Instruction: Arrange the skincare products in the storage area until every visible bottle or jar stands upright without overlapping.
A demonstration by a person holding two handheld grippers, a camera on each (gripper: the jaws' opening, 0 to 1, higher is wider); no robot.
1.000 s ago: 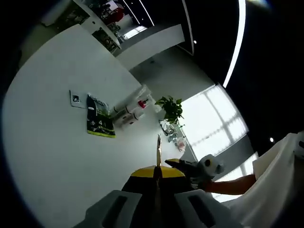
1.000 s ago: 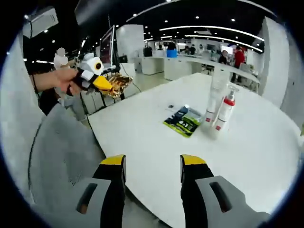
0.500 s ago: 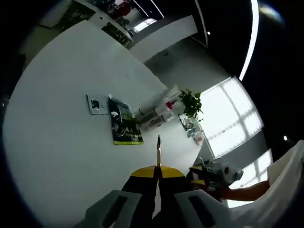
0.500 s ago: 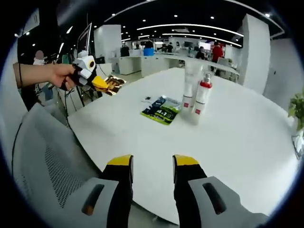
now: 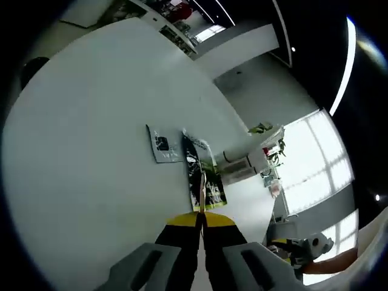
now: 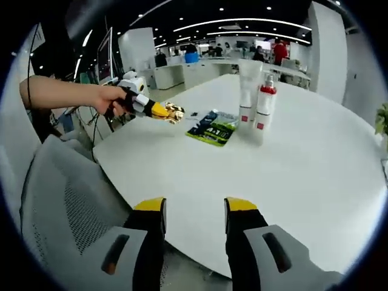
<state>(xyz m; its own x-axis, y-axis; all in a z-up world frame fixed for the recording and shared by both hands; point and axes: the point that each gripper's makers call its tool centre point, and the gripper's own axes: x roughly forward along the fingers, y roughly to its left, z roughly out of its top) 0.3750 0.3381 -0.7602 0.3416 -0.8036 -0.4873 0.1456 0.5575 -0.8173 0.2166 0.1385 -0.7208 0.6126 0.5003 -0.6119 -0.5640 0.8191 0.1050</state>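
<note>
My left gripper (image 5: 199, 219) is shut on a thin gold foil sachet (image 5: 202, 189), seen edge-on between its yellow tips. In the right gripper view a hand holds that left gripper (image 6: 163, 111) over the table's near-left edge, the gold sachet (image 6: 174, 113) sticking out in front. A green-and-black sachet pack (image 6: 212, 128) (image 5: 205, 179) lies flat just beyond it. Behind the pack a white tube (image 6: 247, 91) and a red-capped pump bottle (image 6: 262, 108) stand upright side by side; the bottles (image 5: 245, 162) appear sideways in the rolled left view. My right gripper (image 6: 194, 210) is open and holds nothing, near the table's front edge.
The round white table (image 6: 303, 182) carries a small grey card (image 5: 160, 144) next to the pack. A grey mesh chair (image 6: 66, 206) stands at the table's near-left edge. A potted plant (image 6: 382, 118) is at the far right. Desks and people fill the room behind.
The left gripper has moved in over the table with the gold sachet, closer to the green pack. The right gripper stays open and its view has shifted only slightly.
</note>
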